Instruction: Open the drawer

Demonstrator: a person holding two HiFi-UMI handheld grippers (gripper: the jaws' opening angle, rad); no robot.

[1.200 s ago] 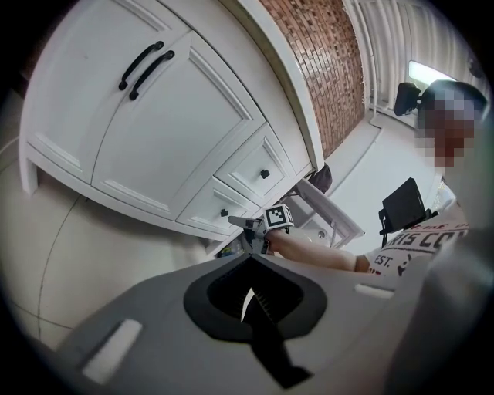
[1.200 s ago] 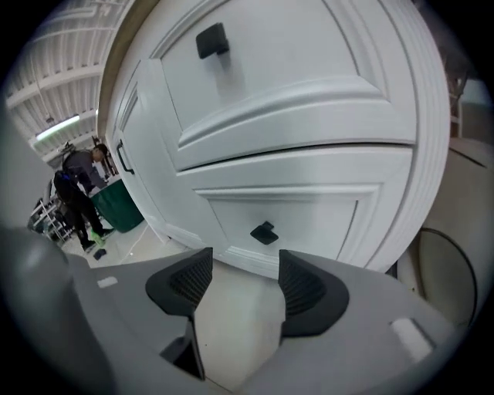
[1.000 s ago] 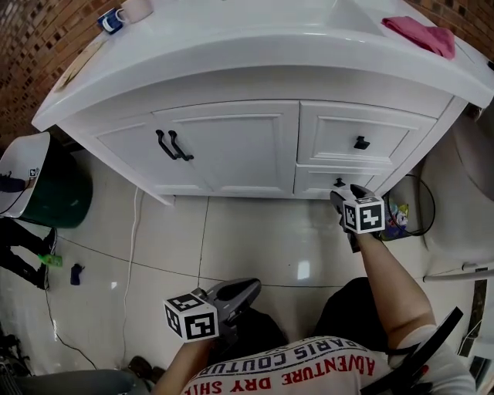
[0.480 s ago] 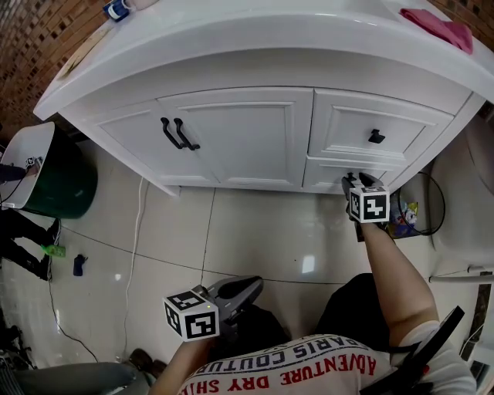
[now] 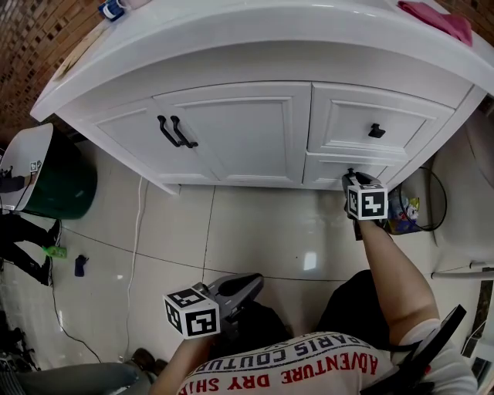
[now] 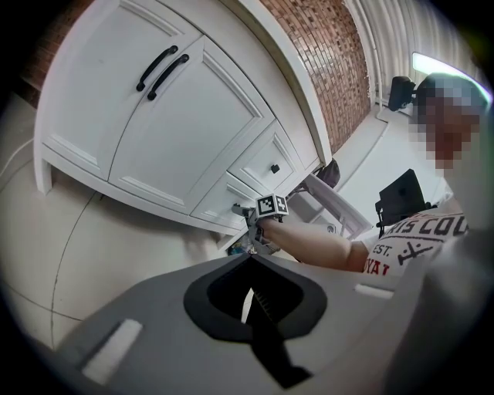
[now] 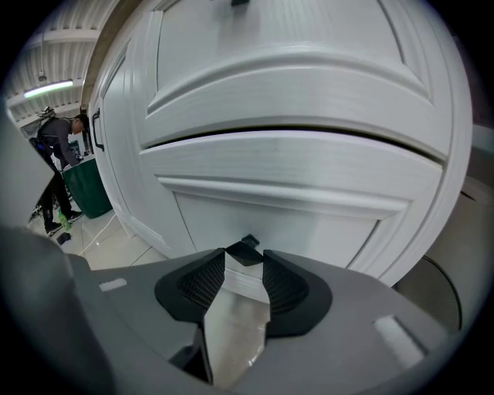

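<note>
The white vanity has two drawers at its right; the lower drawer is closed. Its small black knob sits between the tips of my right gripper. The jaws are closing around the knob, and I cannot make out the pads pressing on it. The left gripper view shows the right gripper reaching to that drawer from afar. My left gripper hangs low over the floor near the person's body, shut and empty.
The upper drawer with its own knob lies just above. Two cabinet doors with black handles are at the left. A green bin stands at far left, a pink cloth on the countertop. Tiled floor lies below.
The right gripper has edged up to the lower drawer's knob and its jaws have narrowed around it. The left gripper has stayed where it was.
</note>
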